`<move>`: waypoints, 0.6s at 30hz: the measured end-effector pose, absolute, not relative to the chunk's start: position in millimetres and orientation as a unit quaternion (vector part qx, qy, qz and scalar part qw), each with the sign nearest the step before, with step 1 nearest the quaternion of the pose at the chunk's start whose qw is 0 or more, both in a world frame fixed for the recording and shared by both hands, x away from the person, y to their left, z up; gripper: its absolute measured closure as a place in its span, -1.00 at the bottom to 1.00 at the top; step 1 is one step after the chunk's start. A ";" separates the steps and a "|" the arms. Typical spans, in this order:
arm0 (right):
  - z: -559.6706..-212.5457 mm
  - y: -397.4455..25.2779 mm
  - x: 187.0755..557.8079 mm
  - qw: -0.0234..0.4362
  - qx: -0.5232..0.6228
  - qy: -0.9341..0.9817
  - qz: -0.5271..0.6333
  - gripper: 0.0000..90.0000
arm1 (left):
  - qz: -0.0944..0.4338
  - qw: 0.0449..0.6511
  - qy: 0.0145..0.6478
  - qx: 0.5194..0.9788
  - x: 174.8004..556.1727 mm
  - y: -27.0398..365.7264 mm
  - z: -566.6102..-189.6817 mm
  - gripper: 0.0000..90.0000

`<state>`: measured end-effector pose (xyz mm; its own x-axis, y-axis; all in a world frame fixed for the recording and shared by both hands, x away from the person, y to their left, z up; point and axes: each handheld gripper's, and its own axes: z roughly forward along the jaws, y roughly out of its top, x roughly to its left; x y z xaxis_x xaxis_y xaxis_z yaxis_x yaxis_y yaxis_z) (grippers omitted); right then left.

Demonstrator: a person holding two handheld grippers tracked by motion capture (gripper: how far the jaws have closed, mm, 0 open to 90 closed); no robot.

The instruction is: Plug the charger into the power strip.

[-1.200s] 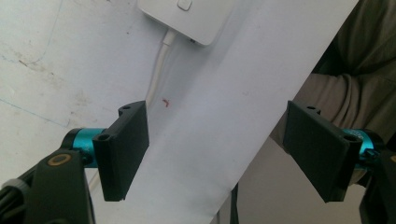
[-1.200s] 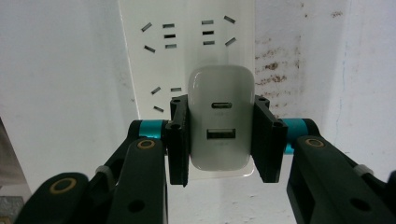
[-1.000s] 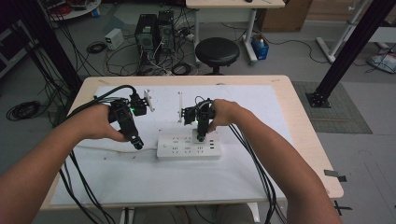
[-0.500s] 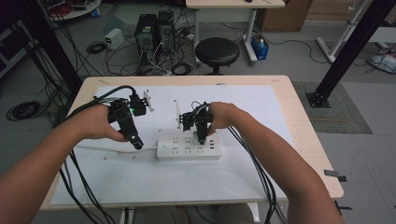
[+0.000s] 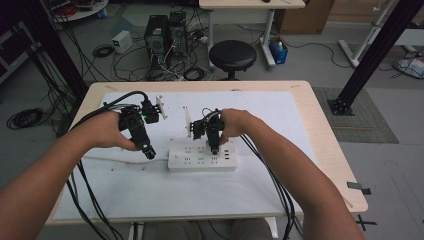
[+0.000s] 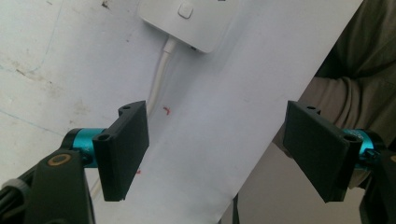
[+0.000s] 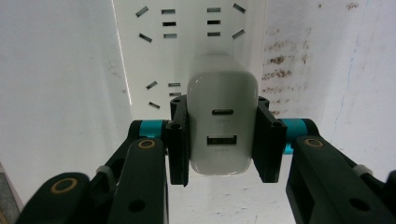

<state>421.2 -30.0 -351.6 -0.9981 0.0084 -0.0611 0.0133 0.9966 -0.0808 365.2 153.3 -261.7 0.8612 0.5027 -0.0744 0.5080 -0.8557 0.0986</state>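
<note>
Charger held at the strip's sockets

The right gripper point(image 7: 222, 142), lowered slightly, clamps a white two-port plastic charger point(image 7: 223, 126) against the white rectangular power strip point(image 5: 200, 161) mid-table, so seating seems underway; the left gripper point(image 6: 224, 154), wide open and empty, hovers left.

Both forearms are left bare. Each gripper, the left gripper point(image 6: 217, 154) and the right gripper point(image 7: 223, 140), is built from black arms with brass-ringed holes, cyan collars and flat black pads point(image 6: 125, 149); black cables point(image 5: 277, 185) are trailed from each.
</note>
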 end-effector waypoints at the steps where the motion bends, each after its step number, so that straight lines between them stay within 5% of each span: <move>1: -351.6 -32.4 423.6 0.027 -0.004 0.999 -0.040 0.40 | -0.023 0.055 0.261 0.963 365.6 153.3 -261.7 -0.48; 18: -355.0 -32.3 420.6 0.035 0.002 0.999 -0.037 0.40 | -0.028 0.055 0.261 0.963 371.7 151.9 -262.0 -0.54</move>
<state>420.6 -32.3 -355.0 -0.9975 0.0017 -0.0709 0.0070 0.9972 -0.0745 371.7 151.9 -262.0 0.8626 0.4993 -0.0819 0.5053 -0.8581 0.0912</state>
